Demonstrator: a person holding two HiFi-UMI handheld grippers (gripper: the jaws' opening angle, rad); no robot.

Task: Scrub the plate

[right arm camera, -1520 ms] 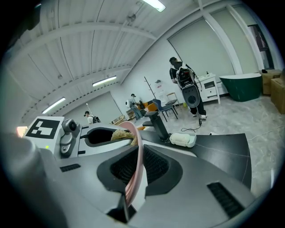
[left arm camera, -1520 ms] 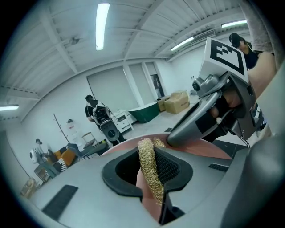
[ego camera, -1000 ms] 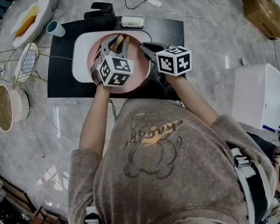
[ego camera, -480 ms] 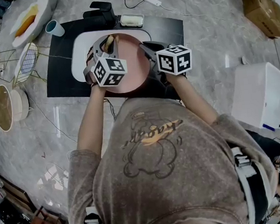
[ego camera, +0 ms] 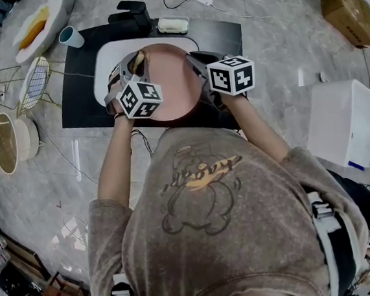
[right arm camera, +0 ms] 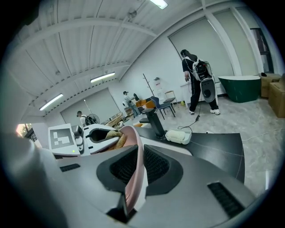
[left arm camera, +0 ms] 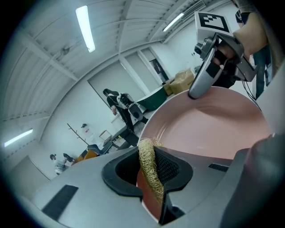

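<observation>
Left gripper (ego camera: pixel 134 63), clamped on loofah pad (ego camera: pixel 138 58), now works pink plate's (ego camera: pixel 172 80) left rim, off the middle; right gripper (ego camera: pixel 195 66) pinches the right rim over the white tray (ego camera: pixel 103 80) at the black mat's (ego camera: pixel 79 96) far edge, so the scrub is likely reaching the edges.

In the head view, the pink plate (ego camera: pixel 169 80) covered most of the white tray (ego camera: pixel 103 77). The left gripper (ego camera: pixel 132 63) hid all but a tip of the loofah scrubber (ego camera: pixel 138 57). The cardboard box (ego camera: pixel 347 8) was cut off at the right edge.
</observation>
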